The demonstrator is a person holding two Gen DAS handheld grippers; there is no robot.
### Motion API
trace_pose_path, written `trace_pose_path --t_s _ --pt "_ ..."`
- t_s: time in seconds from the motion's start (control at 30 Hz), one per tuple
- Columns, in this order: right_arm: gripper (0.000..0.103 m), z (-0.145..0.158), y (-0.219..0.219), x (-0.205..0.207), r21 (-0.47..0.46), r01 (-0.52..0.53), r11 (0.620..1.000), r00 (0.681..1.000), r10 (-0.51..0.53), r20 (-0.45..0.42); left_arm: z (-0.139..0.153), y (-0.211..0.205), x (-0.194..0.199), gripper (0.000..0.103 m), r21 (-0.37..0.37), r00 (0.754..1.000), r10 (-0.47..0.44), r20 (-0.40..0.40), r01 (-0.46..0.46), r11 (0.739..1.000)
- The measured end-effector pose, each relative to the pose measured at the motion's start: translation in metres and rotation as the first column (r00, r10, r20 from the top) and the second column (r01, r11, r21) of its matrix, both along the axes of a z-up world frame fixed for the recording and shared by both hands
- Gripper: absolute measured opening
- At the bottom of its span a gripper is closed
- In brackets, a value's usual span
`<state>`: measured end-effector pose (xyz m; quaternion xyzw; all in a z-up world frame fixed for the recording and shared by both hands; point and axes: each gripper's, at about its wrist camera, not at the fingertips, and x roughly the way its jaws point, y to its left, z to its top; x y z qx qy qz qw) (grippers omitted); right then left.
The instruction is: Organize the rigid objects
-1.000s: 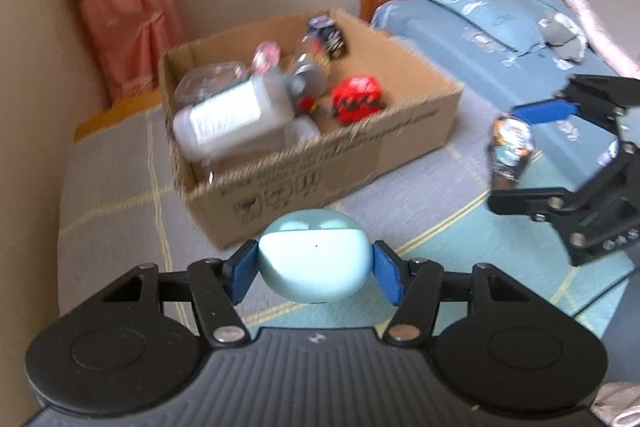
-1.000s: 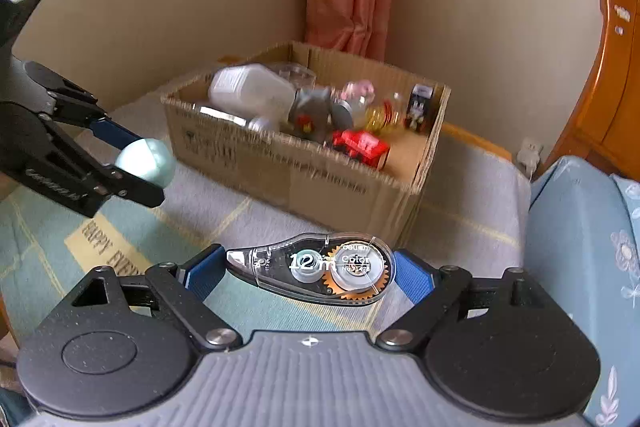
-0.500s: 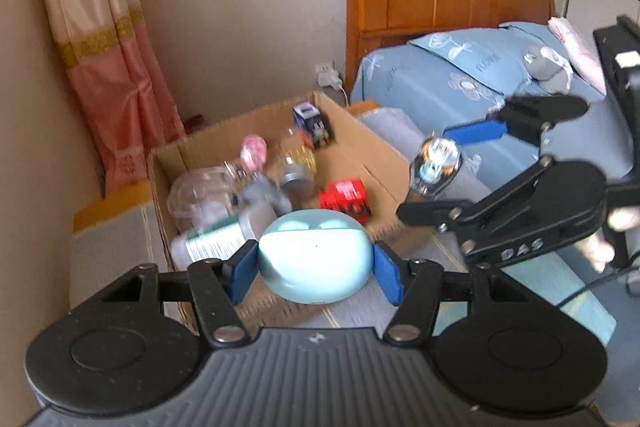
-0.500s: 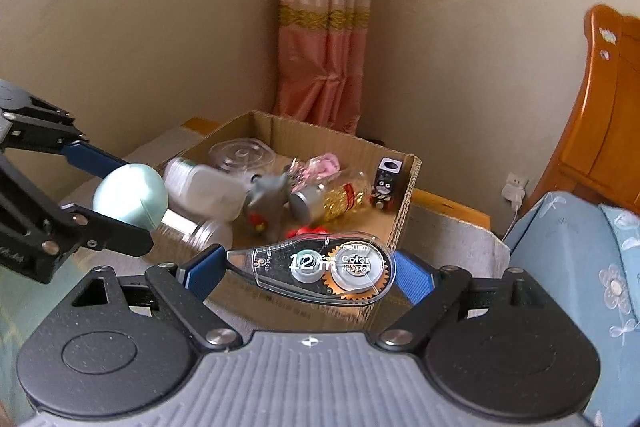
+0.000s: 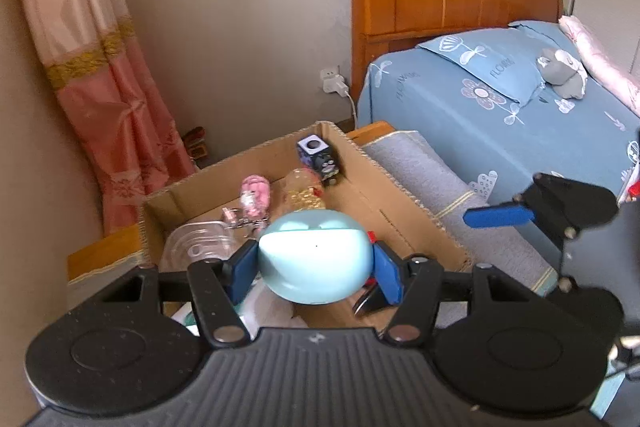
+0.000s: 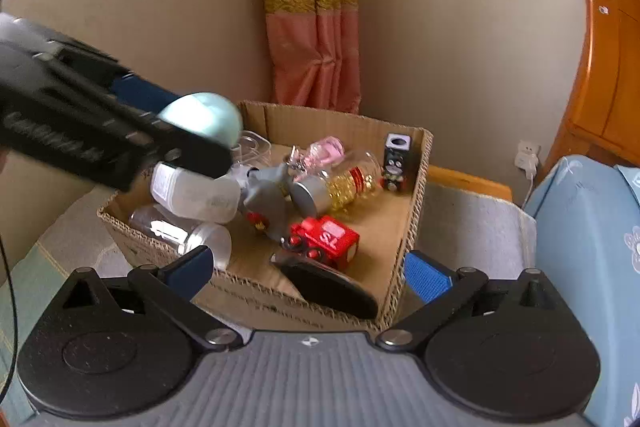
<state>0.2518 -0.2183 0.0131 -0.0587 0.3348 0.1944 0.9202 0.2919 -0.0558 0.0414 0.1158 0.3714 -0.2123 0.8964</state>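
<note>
A cardboard box [image 6: 416, 211] with several items in it stands on a grey mat. My left gripper [image 5: 316, 269] is shut on a pale blue earbud case [image 5: 316, 259] and hovers over the box [image 5: 400, 199]. The right wrist view shows that case [image 6: 204, 119] above the box's left side. My right gripper [image 6: 308, 271] hangs over the box's near wall; its jaws are opening wide and nothing is pressed between them. Below them a dark oval thing [image 6: 328, 291], apparently the correction tape, lies inside the box. One blue pad [image 5: 498, 215] of the right gripper shows in the left wrist view.
In the box lie a white bottle [image 6: 196, 195], a red toy truck [image 6: 324, 239], a jar of gold bits [image 6: 340, 183], a grey toy [image 6: 268, 195] and a small dark cube [image 6: 396, 159]. A blue bed [image 5: 500, 99] lies right, a pink curtain [image 5: 100, 67] behind.
The right jaws spread apart and the correction tape left them and dropped into the box. Both grippers moved in over the box; the left still grips the earbud case.
</note>
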Motion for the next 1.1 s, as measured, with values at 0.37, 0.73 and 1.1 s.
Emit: trace_pose_path --t_s 0.37,0.73,1.1 --pt "0.103 0.002 -0.004 -0.015 -0.043 0.022 0.999 1.000 -0.022 -0.008 -0.013 -0.049 0.035 0.060 0.007 0.997 -0.031 -0.068 0.032 0.999" --pt "0.103 -0.002 -0.013 -0.021 -0.026 0.038 0.999 0.999 -0.039 -0.016 -0.039 -0.066 0.068 0.068 0.038 0.993 0.038 -0.116 -0.033 0.999" --pt "0.103 0.010 -0.010 -0.037 -0.055 0.094 0.994 0.996 -0.094 0.001 0.024 -0.019 -0.014 0.102 -0.064 0.987 0.114 0.116 -0.107 0.992"
